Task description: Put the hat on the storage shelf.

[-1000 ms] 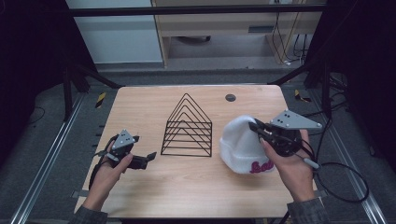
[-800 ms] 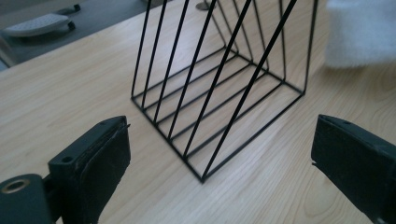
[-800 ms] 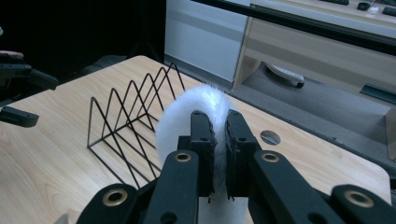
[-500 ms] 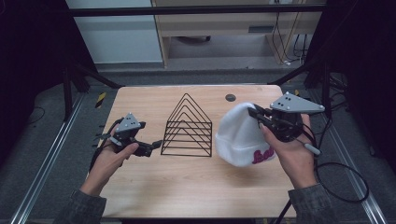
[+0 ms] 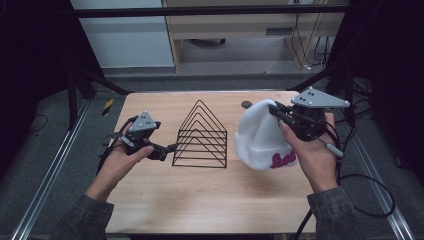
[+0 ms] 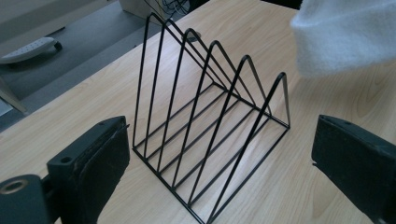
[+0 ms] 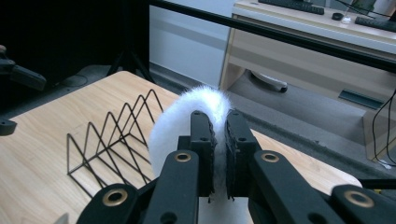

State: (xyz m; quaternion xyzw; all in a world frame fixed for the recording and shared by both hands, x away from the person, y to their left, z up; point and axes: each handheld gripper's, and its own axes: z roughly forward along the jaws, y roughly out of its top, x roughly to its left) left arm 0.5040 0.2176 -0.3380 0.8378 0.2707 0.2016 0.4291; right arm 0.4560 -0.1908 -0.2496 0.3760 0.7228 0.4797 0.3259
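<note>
On the left of the table (image 5: 165,200), in the high view, the left gripper (image 5: 167,149) sits in the person's left hand (image 5: 117,162), held above the wood with its tips level and directed at the near left foot of the rack (image 5: 201,137); the tips lie just beside the wire without touching it; in the left gripper view the jaws stand wide apart and released, nothing between the pads, with the rack (image 6: 210,135) framed in the gap ahead.

At the centre, the rack is a black wire frame of upright triangular loops set one behind another on a flat wire base; it stands square on the table, apart from both hands; a small dark disc (image 5: 246,104) lies on the wood behind it, near the far edge.

To the right of the rack, the hat (image 5: 260,137) is a white knitted beanie with pink lettering on its cuff; it hangs clear above the table with the cuff lowest, near the rack but apart from it; in the left gripper view its white fabric (image 6: 345,37) fills the upper right corner.

At the right, the right gripper (image 5: 276,111) is carried in the right hand (image 5: 312,150), with the grey plate (image 5: 320,99) on top; in the right gripper view the jaws are clenched on the crown of the hat (image 7: 187,116), a fold of fabric pinched between the pads (image 7: 205,140); a cable (image 5: 370,195) trails off the right edge of the table.
</note>
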